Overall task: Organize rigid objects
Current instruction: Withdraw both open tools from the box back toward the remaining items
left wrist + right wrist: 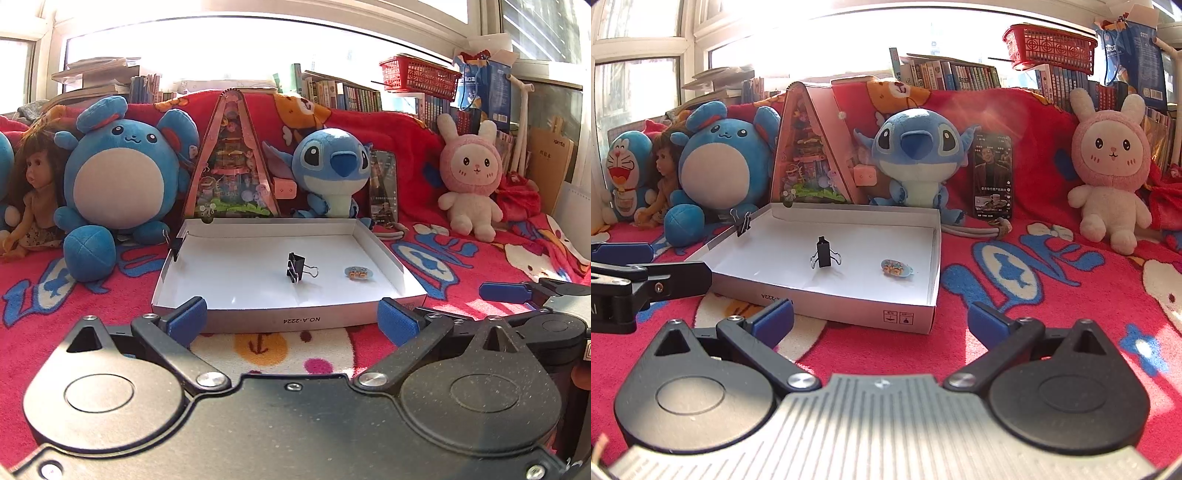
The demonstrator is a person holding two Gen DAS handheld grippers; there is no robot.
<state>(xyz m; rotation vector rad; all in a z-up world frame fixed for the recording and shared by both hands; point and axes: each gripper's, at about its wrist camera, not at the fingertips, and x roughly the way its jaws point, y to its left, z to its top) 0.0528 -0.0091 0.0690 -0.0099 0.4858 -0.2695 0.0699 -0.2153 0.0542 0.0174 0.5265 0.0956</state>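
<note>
A shallow white box lid (280,319) (849,308) lies on the red blanket. Inside it stands a black binder clip (297,267) (824,253) and lies a small patterned hair clip (357,273) (897,268). Another black binder clip (176,246) (742,223) is clamped on the lid's left wall. My left gripper (291,321) is open and empty, just in front of the lid's near wall. My right gripper (881,321) is open and empty, near the lid's front right corner. The right gripper's blue finger (504,291) shows at the right of the left wrist view.
Plush toys line the back: a blue round one (122,177), Stitch (332,166), a pink rabbit (472,177), a doll (35,192). A triangular toy box (232,158) and a phone (384,188) stand behind the lid. Books and a red basket (419,77) sit behind.
</note>
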